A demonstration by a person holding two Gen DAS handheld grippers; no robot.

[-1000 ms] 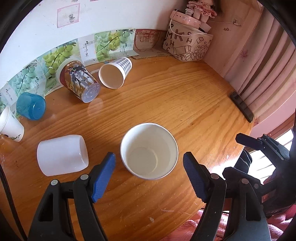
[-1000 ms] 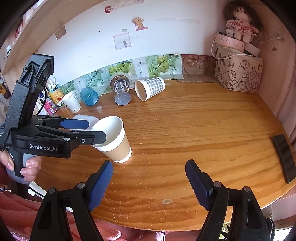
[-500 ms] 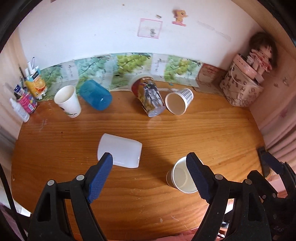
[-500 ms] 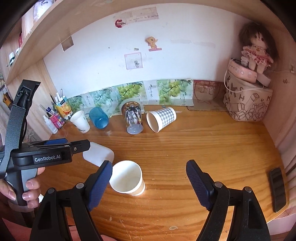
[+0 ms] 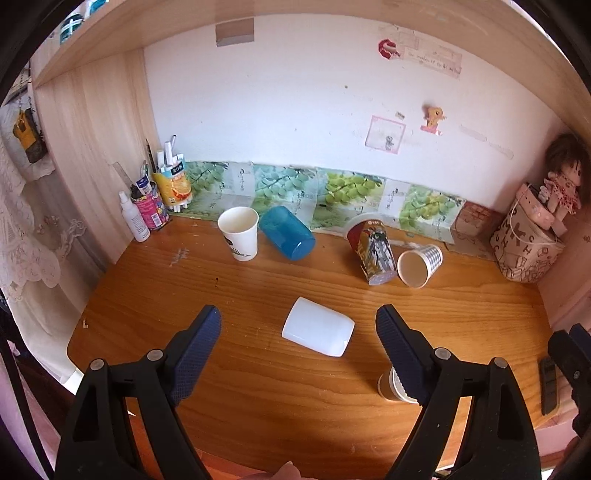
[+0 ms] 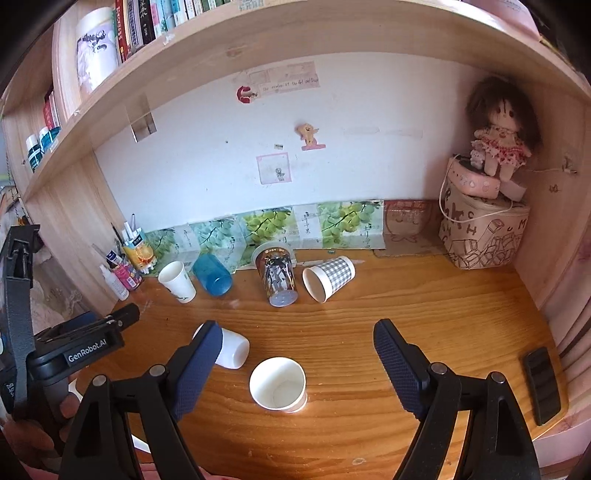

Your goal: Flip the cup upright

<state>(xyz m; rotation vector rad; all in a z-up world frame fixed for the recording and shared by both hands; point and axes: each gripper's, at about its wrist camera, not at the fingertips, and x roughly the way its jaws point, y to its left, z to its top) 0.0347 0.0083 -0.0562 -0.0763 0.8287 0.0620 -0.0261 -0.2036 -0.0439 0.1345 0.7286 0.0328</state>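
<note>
A brown paper cup (image 6: 277, 384) stands upright on the wooden desk (image 6: 406, 306) near its front edge; in the left wrist view (image 5: 388, 386) it is half hidden behind my finger. A white cup (image 5: 317, 327) lies on its side in the middle. A blue cup (image 5: 287, 232), a printed cup (image 5: 373, 252) and a checked paper cup (image 5: 419, 265) lie on their sides at the back. A white paper cup (image 5: 239, 232) stands upright. My left gripper (image 5: 298, 354) is open and empty, above the desk's front. My right gripper (image 6: 297, 363) is open and empty above the brown cup.
A pen holder and bottles (image 5: 155, 195) stand at the back left corner. A patterned bag with a doll (image 6: 484, 225) stands at the back right. A black phone (image 6: 541, 384) lies at the right edge. A shelf with books (image 6: 155, 18) runs overhead.
My left gripper has let go of the brown cup, pulled back and risen, swinging left toward the white lying cup. My right gripper has also risen and drawn back.
</note>
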